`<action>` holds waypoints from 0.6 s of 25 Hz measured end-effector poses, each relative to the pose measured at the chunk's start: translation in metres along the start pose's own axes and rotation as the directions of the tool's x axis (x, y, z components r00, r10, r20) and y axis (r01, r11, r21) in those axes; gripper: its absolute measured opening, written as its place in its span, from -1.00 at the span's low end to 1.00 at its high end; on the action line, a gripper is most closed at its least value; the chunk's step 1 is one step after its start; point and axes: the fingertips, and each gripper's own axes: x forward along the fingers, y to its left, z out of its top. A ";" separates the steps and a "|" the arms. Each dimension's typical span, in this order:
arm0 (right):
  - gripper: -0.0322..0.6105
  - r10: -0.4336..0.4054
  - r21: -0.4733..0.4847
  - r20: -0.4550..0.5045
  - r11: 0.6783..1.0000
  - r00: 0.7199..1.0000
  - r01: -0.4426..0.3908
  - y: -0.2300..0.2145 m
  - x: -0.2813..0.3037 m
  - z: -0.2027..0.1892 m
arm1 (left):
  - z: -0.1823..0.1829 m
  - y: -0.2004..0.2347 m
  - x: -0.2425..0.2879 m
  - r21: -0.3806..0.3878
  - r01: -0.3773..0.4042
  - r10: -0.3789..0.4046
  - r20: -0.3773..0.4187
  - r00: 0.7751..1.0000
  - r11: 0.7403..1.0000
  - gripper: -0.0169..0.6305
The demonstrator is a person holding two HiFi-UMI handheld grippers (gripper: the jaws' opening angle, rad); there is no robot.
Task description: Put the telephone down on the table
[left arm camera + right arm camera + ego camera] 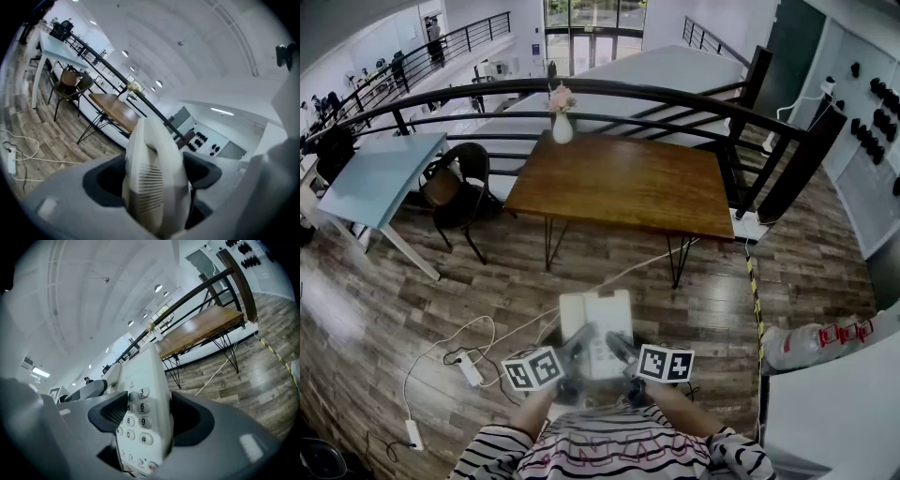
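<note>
I hold a white telephone (596, 339) in the air over the wood floor, well short of the brown wooden table (628, 183). My left gripper (574, 360) is shut on its left side and my right gripper (622, 356) on its right side. In the left gripper view the handset side of the telephone (152, 164) fills the gap between the dark jaws of the left gripper (154, 185). The right gripper view shows the keypad of the telephone (140, 404) pressed between the jaws of the right gripper (146, 417), and the table (201, 331) lies ahead.
A white vase with a flower (562, 120) stands at the table's far edge, against a black railing (675, 98). A chair (455, 192) and a pale blue table (380, 178) are to the left. A power strip with cables (469, 370) lies on the floor.
</note>
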 end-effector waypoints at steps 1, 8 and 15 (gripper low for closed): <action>-0.03 -0.001 0.003 0.003 1.000 1.000 0.001 0.000 0.001 0.000 | 0.001 0.001 0.001 0.002 0.002 -0.002 -0.002 1.000 1.000 0.23; -0.02 -0.010 0.014 0.020 1.000 1.000 0.009 0.000 0.003 -0.002 | 0.001 0.004 0.002 0.009 0.014 -0.014 -0.018 1.000 1.000 0.23; 0.00 -0.025 0.031 0.057 0.999 0.998 0.023 -0.002 0.009 0.002 | 0.006 0.009 0.009 0.026 0.043 -0.042 -0.035 0.998 0.999 0.23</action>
